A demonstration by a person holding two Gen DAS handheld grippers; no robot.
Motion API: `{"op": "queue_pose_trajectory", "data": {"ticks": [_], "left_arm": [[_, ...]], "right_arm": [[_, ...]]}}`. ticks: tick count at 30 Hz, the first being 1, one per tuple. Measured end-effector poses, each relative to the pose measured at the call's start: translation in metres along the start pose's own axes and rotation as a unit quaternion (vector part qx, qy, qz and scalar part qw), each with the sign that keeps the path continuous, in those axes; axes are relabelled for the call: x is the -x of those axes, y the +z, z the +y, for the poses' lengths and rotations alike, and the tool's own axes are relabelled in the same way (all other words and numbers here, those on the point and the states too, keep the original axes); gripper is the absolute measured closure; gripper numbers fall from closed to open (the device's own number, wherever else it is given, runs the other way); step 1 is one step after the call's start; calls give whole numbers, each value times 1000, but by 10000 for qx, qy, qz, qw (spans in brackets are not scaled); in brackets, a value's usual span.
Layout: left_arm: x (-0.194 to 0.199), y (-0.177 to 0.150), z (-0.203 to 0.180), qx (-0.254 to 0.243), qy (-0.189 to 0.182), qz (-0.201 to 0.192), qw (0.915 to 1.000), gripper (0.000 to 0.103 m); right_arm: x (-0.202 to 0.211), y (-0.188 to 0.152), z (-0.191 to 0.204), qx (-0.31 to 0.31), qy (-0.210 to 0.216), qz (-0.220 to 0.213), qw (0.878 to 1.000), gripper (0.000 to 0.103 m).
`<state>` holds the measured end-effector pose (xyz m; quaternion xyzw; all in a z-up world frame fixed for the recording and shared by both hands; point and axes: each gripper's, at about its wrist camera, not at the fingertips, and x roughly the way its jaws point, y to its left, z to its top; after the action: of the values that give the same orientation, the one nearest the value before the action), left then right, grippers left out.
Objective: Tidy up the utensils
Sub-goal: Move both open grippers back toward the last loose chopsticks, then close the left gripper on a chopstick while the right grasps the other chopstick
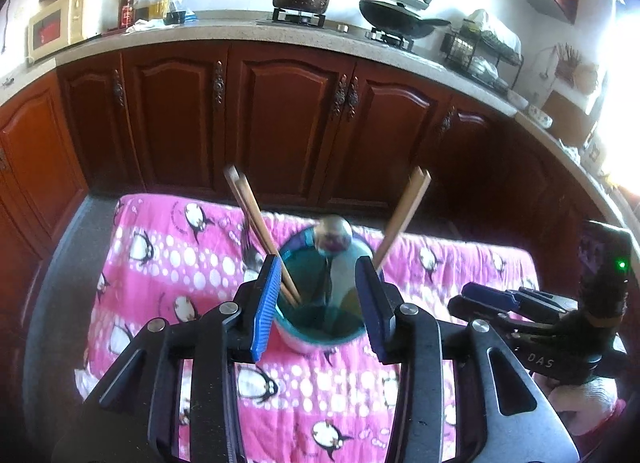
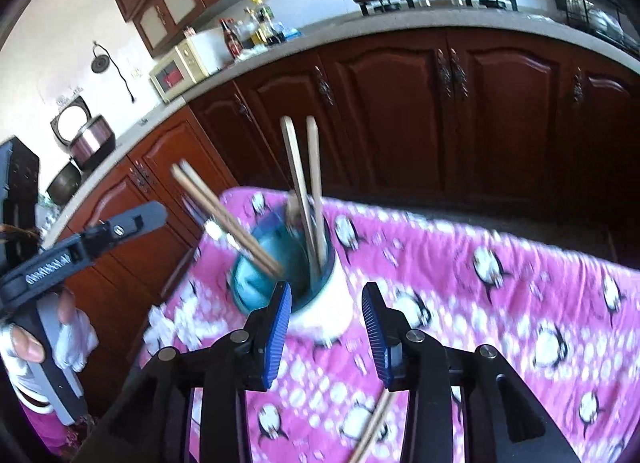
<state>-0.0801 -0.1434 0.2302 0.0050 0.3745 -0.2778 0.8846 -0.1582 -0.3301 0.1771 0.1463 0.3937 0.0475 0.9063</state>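
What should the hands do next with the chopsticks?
Probably the right gripper, open and empty, should go down to the loose chopsticks lying on the pink cloth, because the other chopsticks already stand in the cup.

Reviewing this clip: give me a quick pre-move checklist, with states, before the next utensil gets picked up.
1. Left gripper empty, jaws apart: ok.
2. Right gripper empty, jaws apart: ok.
3. Cup upright on the penguin cloth: ok.
4. Both chopstick pairs inside the cup: ok.
5. Spoon settled in the cup: cannot tell, blurred.
6. All utensils stowed: not ok, loose chopsticks lie on the cloth near the right gripper.
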Motion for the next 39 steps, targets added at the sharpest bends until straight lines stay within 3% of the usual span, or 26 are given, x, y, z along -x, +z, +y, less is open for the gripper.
{"op": "queue_pose_trajectory", "data": {"ticks": [15, 26, 31, 35, 38, 39], "left_arm": [[-13, -82, -20, -207, -6, 588, 9981, 65], [-34, -109, -12, -75, 16, 1002, 9949, 65], [-41, -111, -11, -55, 4, 1060, 9944, 65], [-47, -112, -17, -50, -38, 1148, 9934, 65], [-47, -112, -20, -108, -42, 1153, 9933, 65], [-47, -111, -21, -118, -27, 1152, 9933, 65]], "right_arm": [[-61, -113, -48, -483, -921, 1123, 9882, 68], [-88, -117, -43, -168, -1305, 1227, 9837, 68], [-89, -114, -47, -249, -1191, 1294, 9841, 68], [-100, -117, -31, 175, -1363, 1403, 9805, 69], [-101, -117, -30, 228, -1317, 1392, 9812, 74], [-99, -117, -31, 236, -1281, 1375, 9819, 83]]}}
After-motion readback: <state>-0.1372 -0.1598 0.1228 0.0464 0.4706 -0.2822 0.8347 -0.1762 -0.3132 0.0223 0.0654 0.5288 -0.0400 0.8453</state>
